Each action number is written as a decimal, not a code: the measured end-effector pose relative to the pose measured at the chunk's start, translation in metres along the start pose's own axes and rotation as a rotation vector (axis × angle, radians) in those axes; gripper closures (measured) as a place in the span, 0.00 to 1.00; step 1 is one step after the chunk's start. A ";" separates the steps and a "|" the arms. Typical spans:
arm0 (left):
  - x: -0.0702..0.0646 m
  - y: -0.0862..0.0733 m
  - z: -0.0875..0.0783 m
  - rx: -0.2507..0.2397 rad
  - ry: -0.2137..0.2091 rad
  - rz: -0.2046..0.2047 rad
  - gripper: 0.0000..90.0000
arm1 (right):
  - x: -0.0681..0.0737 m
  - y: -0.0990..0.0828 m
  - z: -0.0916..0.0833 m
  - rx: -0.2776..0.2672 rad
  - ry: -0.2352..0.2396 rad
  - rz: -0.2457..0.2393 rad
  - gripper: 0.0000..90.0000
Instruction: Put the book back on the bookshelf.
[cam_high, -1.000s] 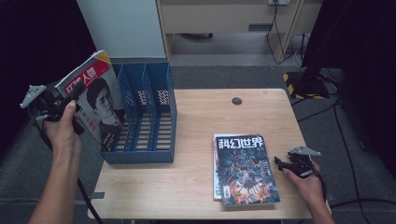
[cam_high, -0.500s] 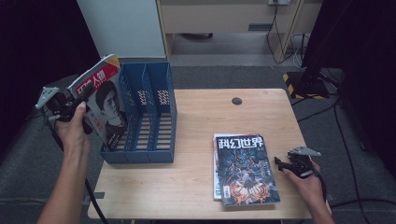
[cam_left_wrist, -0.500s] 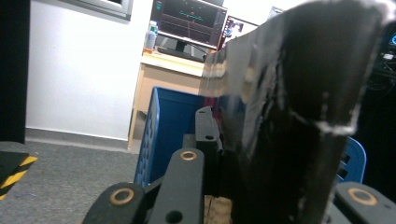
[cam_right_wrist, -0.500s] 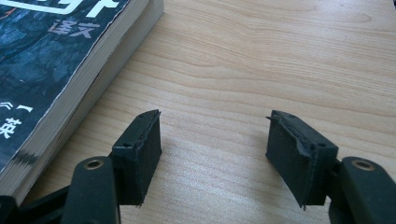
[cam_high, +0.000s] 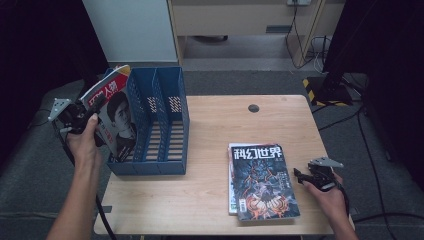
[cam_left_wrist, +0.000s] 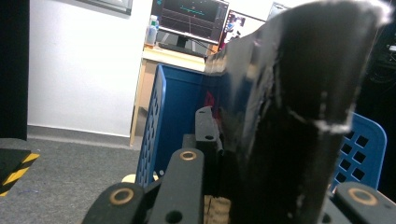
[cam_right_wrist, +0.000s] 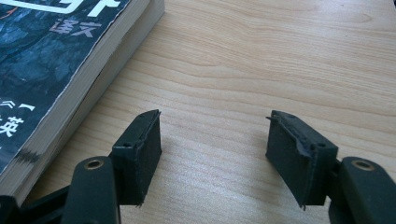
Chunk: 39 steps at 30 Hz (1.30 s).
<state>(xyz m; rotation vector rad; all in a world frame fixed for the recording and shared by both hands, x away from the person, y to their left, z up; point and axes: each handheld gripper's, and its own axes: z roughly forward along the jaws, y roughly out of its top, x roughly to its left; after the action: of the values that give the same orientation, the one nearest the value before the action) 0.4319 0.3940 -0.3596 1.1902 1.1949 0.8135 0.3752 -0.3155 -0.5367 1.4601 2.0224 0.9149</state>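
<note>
At the left edge of the desk (cam_high: 210, 200) I have the left hand-held gripper (cam_high: 82, 116) clamped on the portrait magazine (cam_high: 114, 117), which stands tilted with its lower corner inside the leftmost of 3 slots in the blue file rack (cam_high: 165, 122). My judgement: light, glossy and floppy, so it will sag and could slip; hold near the spine edge, close to the top. The slot is narrow, and its perforated walls could catch the cover. The right hand-held gripper (cam_high: 305, 178) rests on the desk with its jaws apart and nothing between them, just beside the stack of 2 magazines (cam_high: 262, 180). Open wood lies between rack and stack, with room to manoeuvre.
</note>
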 end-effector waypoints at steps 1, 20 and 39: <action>0.000 -0.001 0.000 0.004 0.001 0.000 0.93 | 0.000 0.000 0.000 0.000 0.000 0.000 0.39; 0.001 -0.003 -0.009 0.159 0.043 0.048 0.92 | 0.000 0.000 0.000 -0.001 0.001 0.000 0.39; 0.013 0.001 -0.019 0.227 0.098 0.077 0.93 | 0.001 0.000 0.000 -0.002 0.005 0.001 0.39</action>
<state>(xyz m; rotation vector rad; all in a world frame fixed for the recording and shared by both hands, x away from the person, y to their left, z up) 0.4164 0.4112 -0.3605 1.4013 1.3557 0.8177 0.3751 -0.3146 -0.5369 1.4592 2.0236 0.9215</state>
